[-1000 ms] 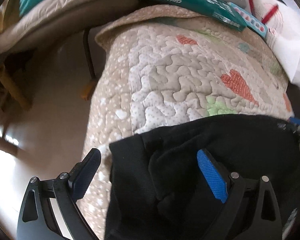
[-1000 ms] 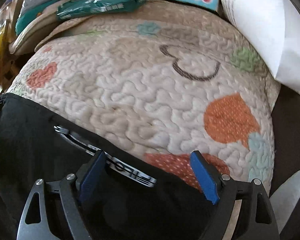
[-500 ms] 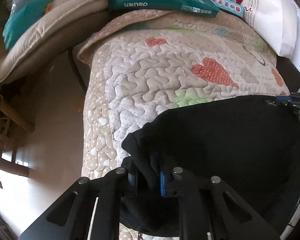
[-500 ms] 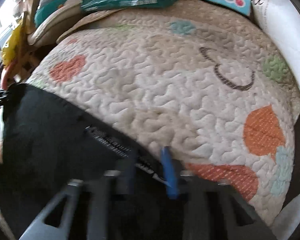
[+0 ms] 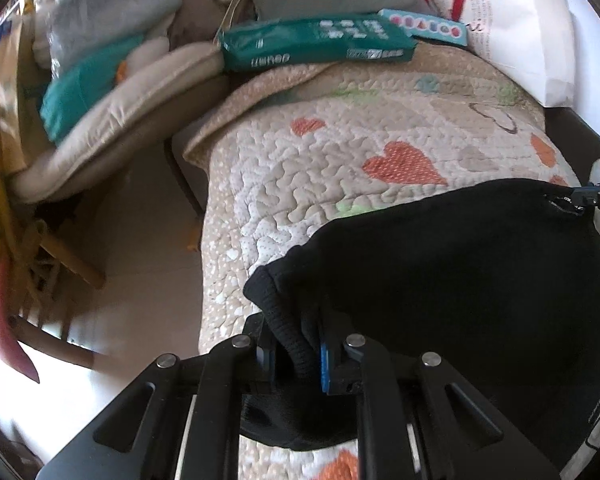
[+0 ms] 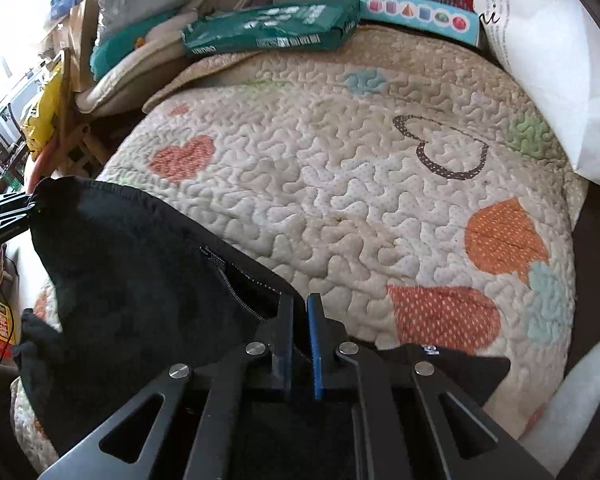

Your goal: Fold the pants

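Pants (image 5: 460, 272) black, draped over quilted bed cover (image 5: 320, 184), one edge stretched between my two grippers. My left gripper (image 5: 296, 350) clamped on ribbed cuff — jaws just closed. My right gripper (image 6: 299, 334) pinched on fabric by zipper (image 6: 236, 280), jaws just closing too. Both angled steeply down at bed. Green pack (image 5: 316, 44) beyond — lettering unreadable.

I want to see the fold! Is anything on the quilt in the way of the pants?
Nothing visible. The quilt ahead of the pants is bare; the green packet lies at the far edge.
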`<state>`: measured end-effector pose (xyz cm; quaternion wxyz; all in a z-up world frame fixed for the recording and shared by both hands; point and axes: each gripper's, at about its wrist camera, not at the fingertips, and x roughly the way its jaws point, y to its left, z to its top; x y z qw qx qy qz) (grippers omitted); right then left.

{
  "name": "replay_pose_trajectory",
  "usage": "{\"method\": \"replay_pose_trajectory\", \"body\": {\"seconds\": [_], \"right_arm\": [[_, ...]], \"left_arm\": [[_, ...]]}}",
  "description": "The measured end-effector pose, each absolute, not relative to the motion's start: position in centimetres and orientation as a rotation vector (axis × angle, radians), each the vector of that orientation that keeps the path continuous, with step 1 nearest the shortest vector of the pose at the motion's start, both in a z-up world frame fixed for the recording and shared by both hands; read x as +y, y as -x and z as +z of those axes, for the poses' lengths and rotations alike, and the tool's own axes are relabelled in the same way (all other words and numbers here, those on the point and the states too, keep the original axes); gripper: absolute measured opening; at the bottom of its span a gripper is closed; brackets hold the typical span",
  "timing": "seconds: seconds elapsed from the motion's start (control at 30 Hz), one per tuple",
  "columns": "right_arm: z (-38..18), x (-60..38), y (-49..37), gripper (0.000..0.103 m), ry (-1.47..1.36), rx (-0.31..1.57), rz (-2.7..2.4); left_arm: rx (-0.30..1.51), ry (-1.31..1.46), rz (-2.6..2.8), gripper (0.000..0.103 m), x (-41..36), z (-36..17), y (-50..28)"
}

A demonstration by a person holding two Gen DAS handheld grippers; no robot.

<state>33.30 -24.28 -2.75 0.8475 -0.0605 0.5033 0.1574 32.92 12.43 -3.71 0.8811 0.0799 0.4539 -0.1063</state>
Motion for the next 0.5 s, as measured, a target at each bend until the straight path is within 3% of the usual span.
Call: {"method": "replay_pose_trajectory", "body": {"seconds": [0.5], "right_arm": [[1.2,-23.8,-21.3,0.005,0.150,1.039,0.321]], "left_arm": [[0.796,-0.356,-0.236,0.014,10.9,1.7,-18.9]]}}
